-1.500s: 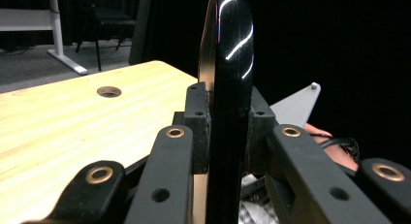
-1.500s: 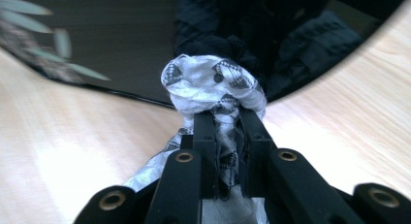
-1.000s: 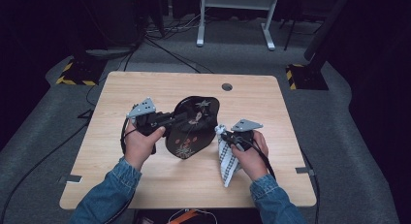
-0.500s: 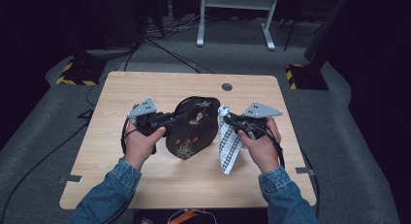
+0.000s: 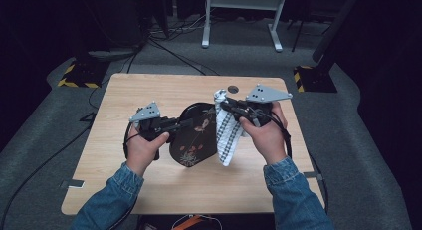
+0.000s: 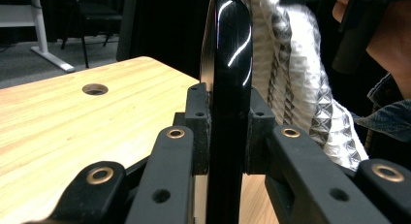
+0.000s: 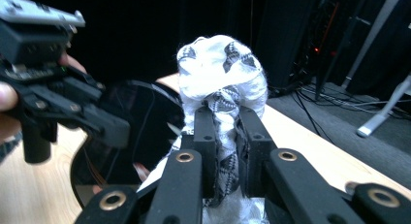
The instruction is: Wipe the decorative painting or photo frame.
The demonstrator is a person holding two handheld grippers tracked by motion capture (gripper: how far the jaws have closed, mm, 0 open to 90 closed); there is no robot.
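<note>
Clamping one black plate [image 5: 195,135] and one checked cloth [image 5: 226,133], two hand-held grippers grip tight.

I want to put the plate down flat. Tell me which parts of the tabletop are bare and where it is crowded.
Bare wood: the far strip of the table left of the round hole, the left side beyond the left gripper, and the near edge between the sleeves. Crowded: the middle, where the black plate is held on edge beside the checked cloth hanging from the right gripper.

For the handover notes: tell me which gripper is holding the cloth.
The right gripper, shut on the checked white cloth. The left gripper clamps the black plate.
</note>
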